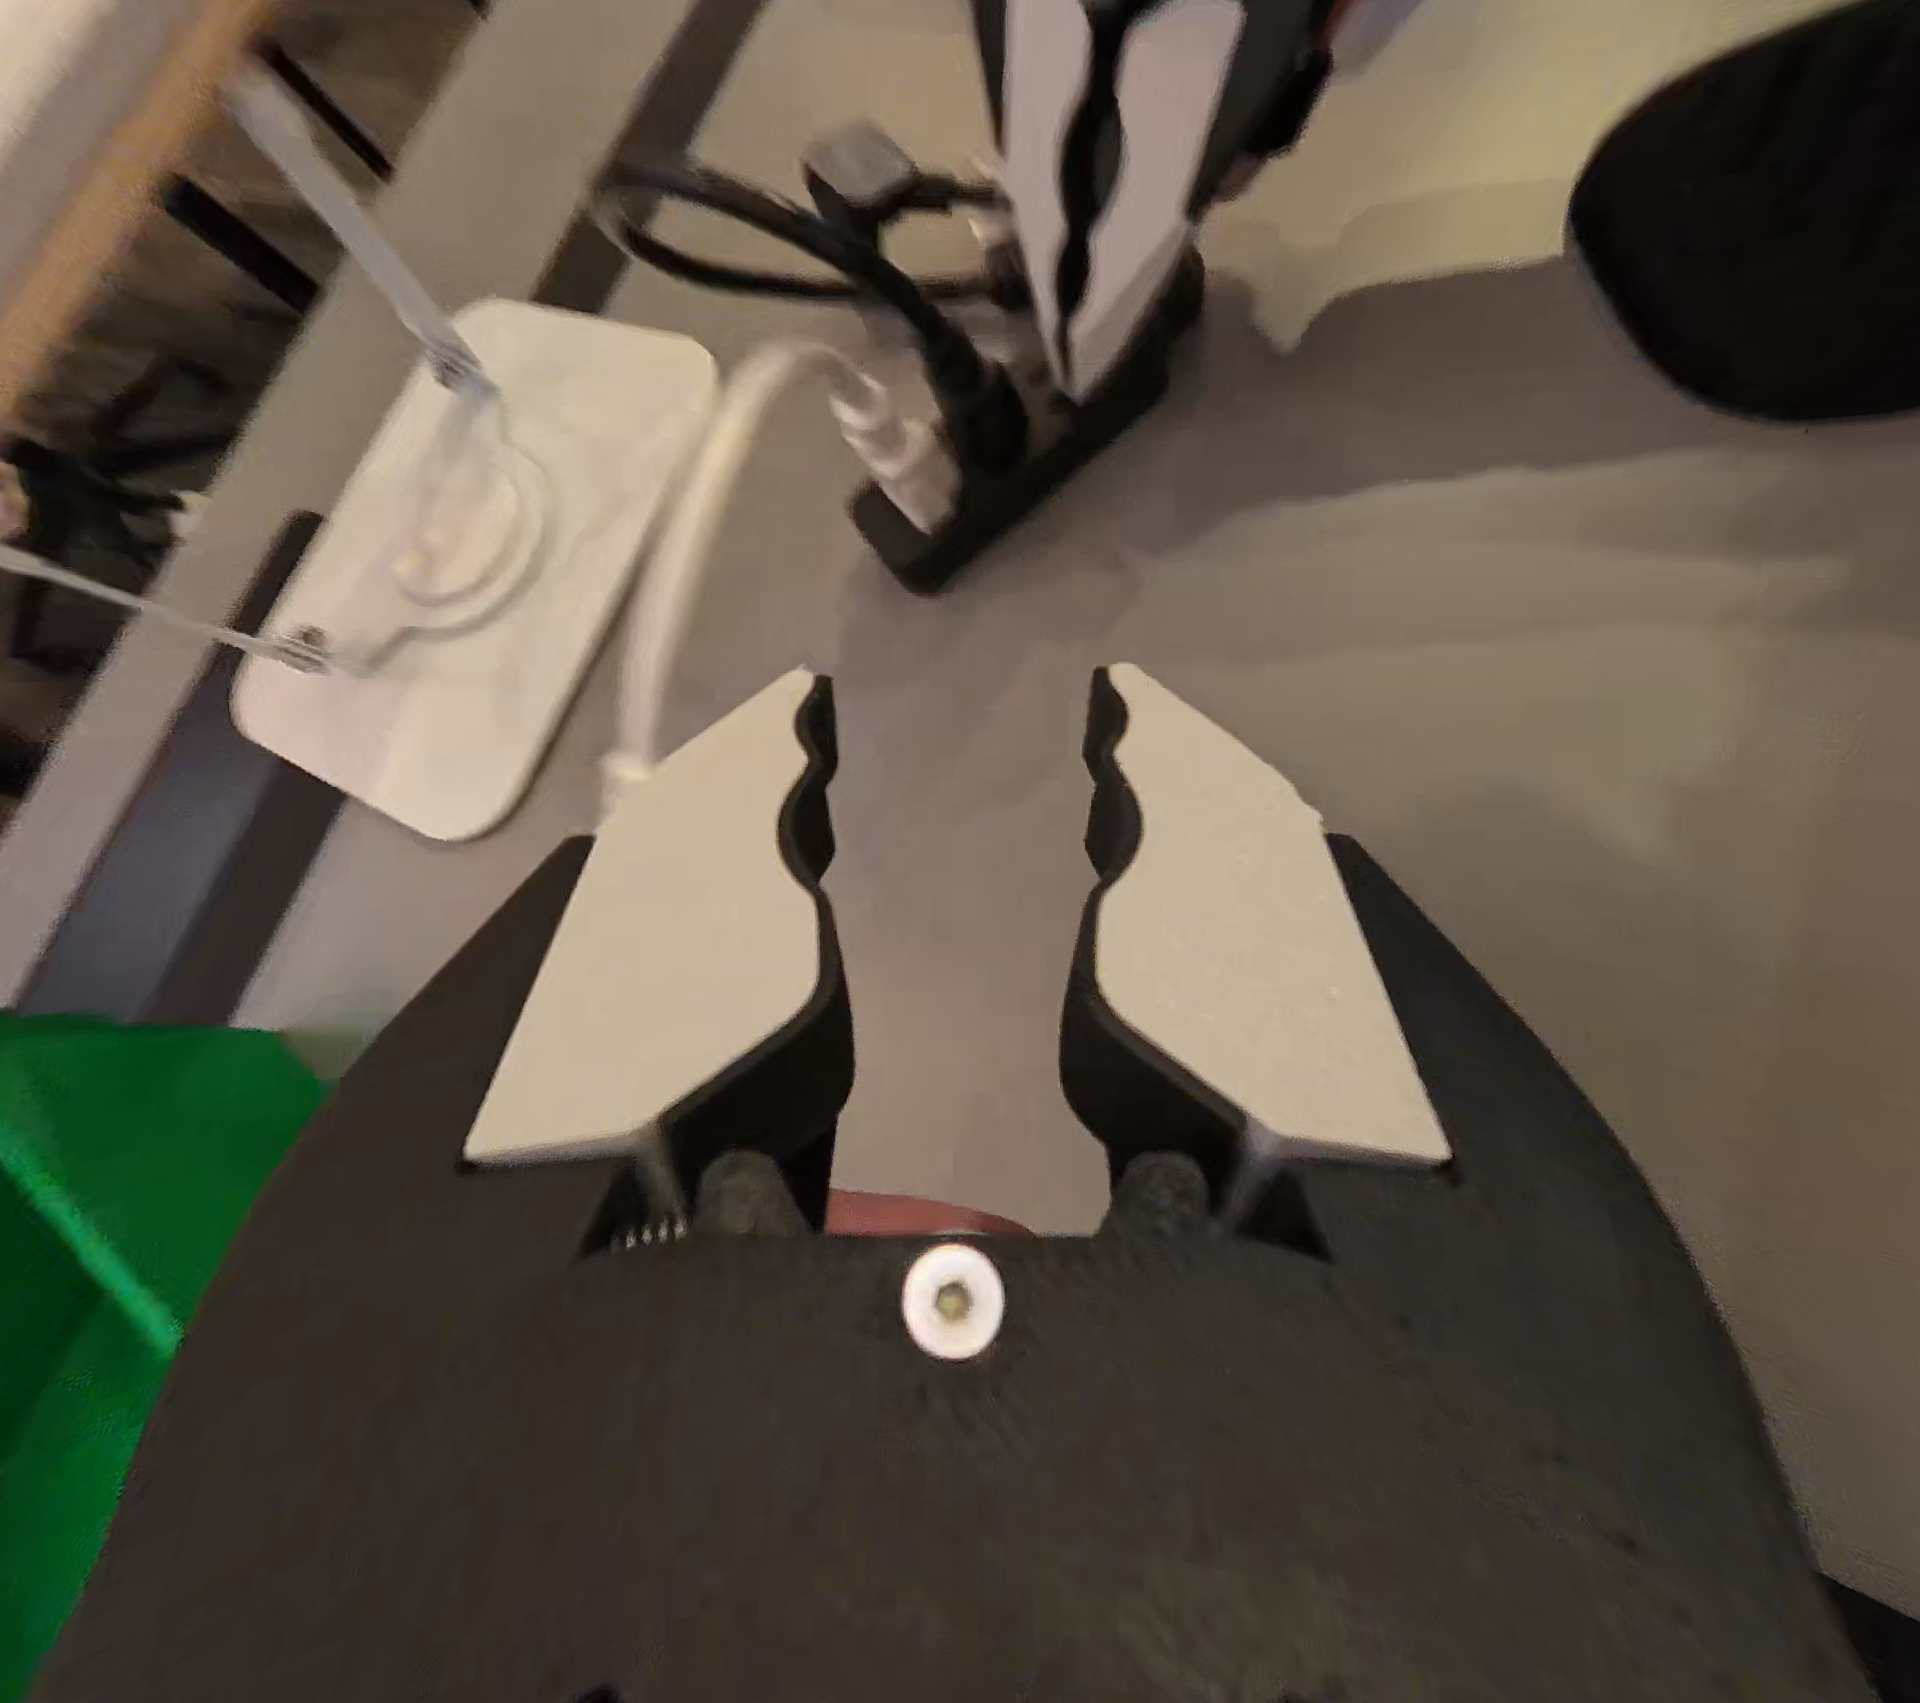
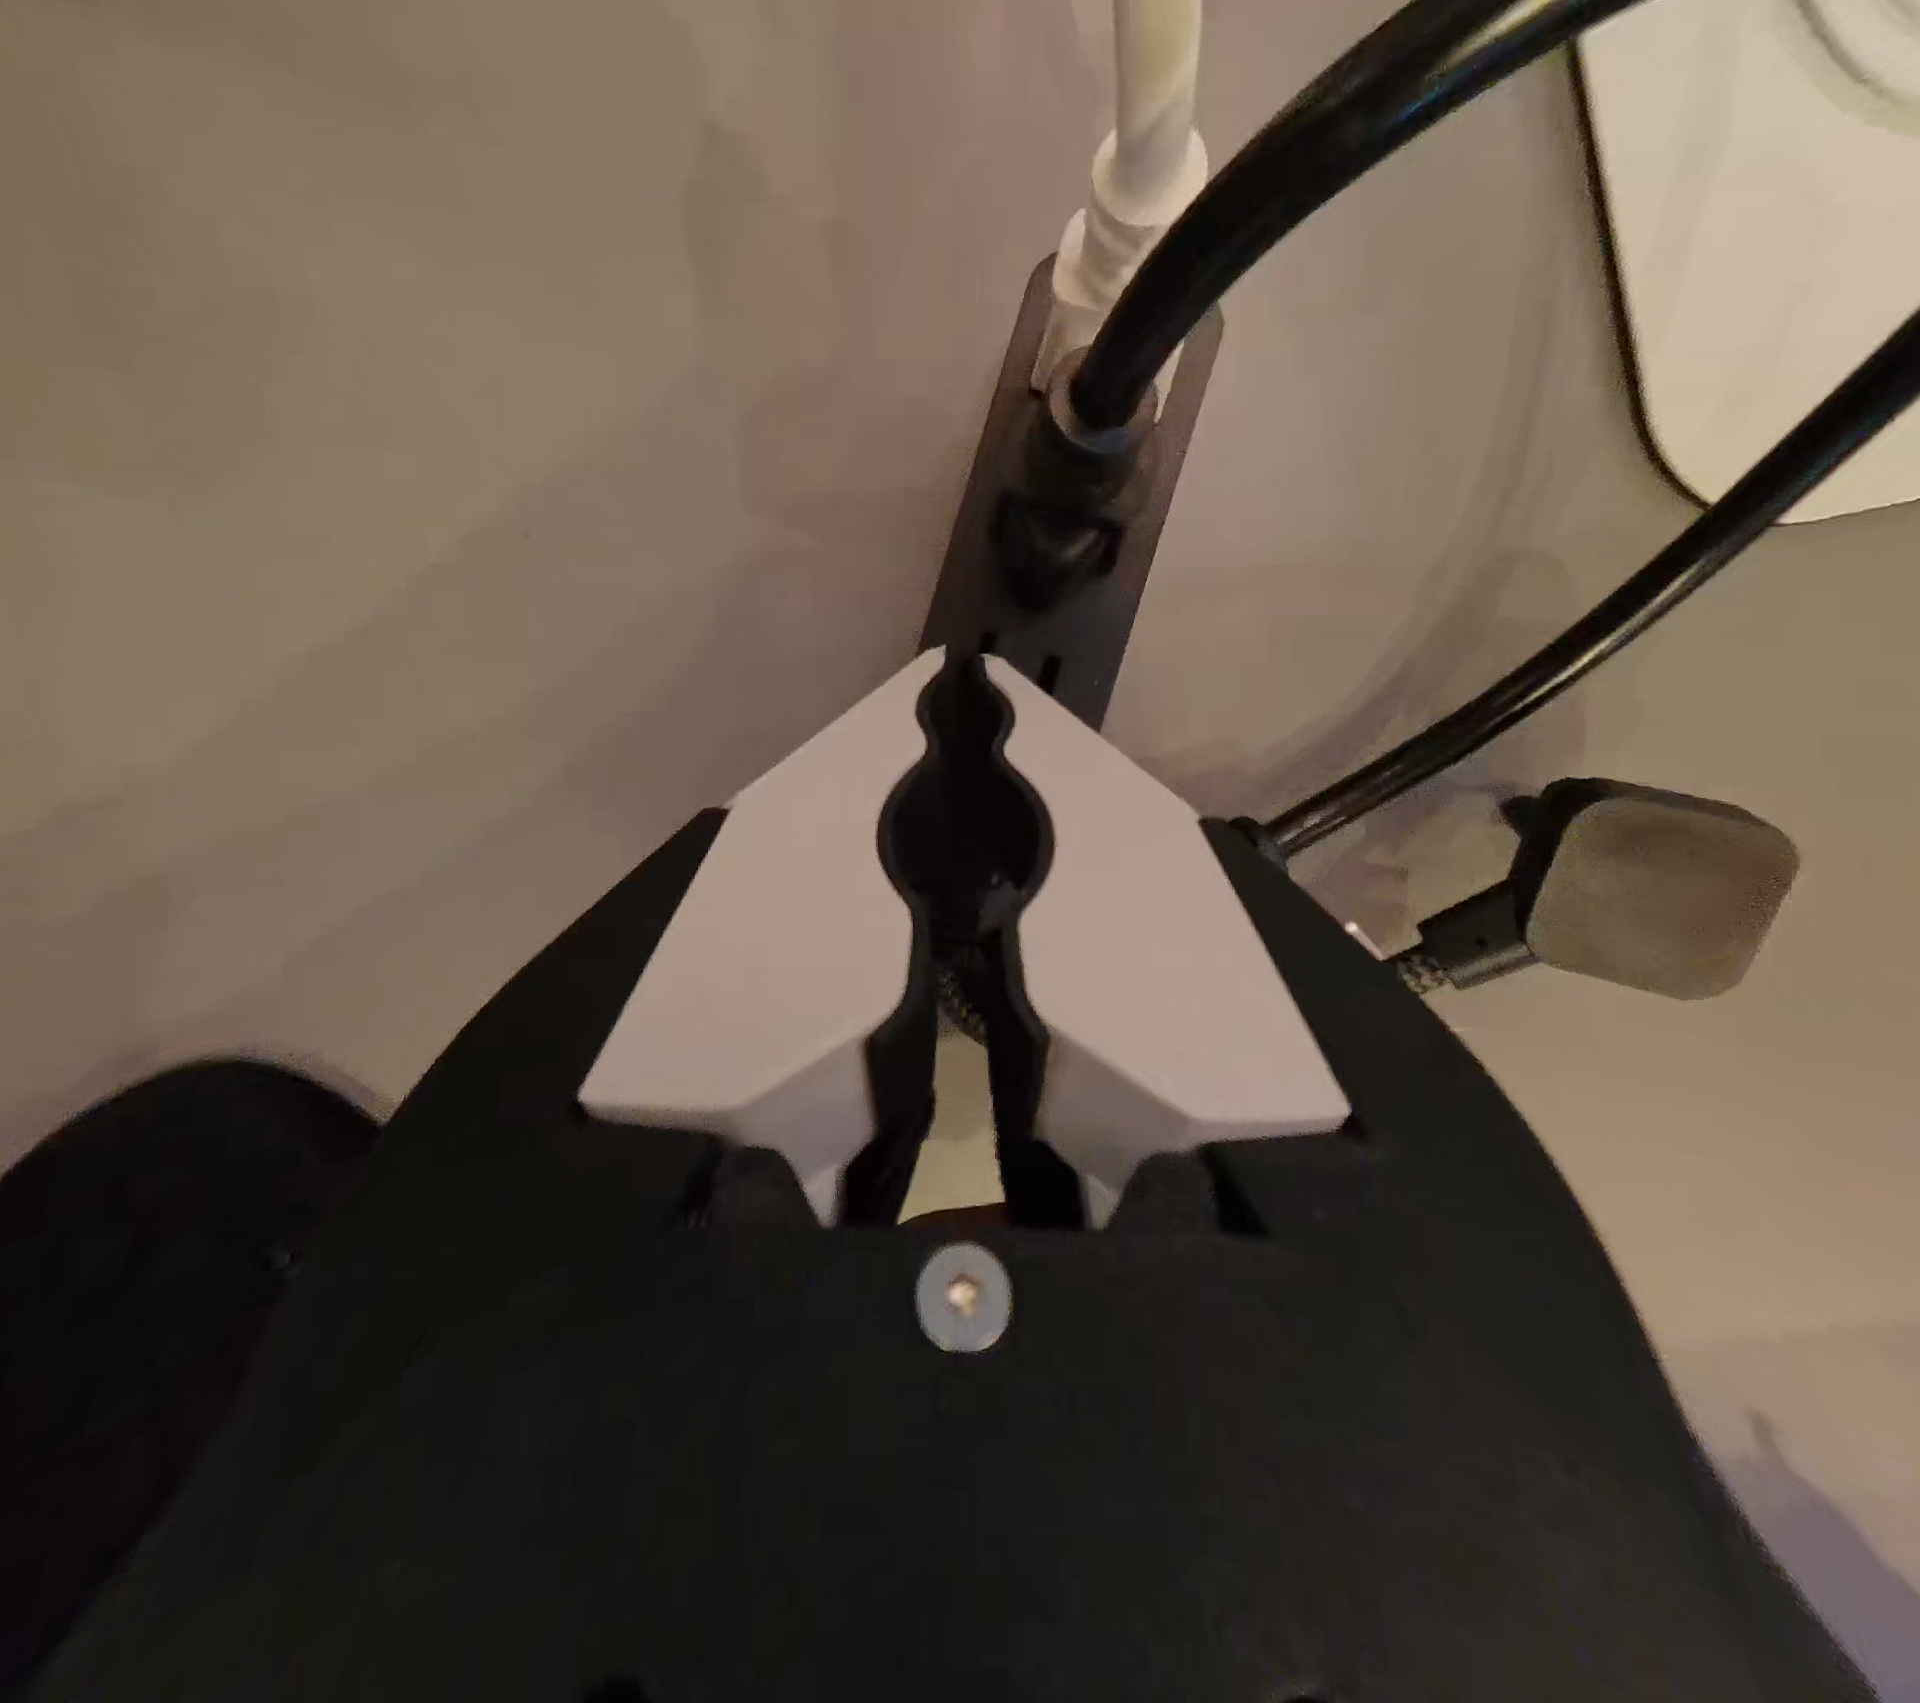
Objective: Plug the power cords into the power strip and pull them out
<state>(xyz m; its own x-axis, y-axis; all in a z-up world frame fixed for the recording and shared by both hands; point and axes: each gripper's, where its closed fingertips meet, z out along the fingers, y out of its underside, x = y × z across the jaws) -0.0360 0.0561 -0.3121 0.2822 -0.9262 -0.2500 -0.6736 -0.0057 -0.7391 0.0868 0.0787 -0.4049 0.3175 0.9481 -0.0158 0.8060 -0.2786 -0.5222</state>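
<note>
A black power strip (image 2: 1081, 604) lies on the grey table; it also shows in the left wrist view (image 1: 997, 469). A white cord's plug (image 2: 1122, 219) and a thick black cord's plug (image 2: 1101, 417) sit in its far sockets. My right gripper (image 2: 966, 661) is shut, its tips right over the near end of the strip; the left wrist view shows it (image 1: 1065, 375) standing tip-down on the strip. A braided cable (image 2: 961, 978) shows beneath its fingers. My left gripper (image 1: 961, 687) is open and empty above bare table, short of the strip.
A grey adapter (image 2: 1652, 895) with a braided lead lies right of the strip. A white flat stand base (image 1: 468, 552) with a clear arm sits left of the strip near the table edge. A green object (image 1: 104, 1186) is at the lower left. Spacing between my two grippers at the tips: around 15 cm. My left tips are about 25 cm from the grey adapter (image 2: 1652, 895), my right tips only 12 cm. The left camera catches it too, in the left wrist view (image 1: 858, 168).
</note>
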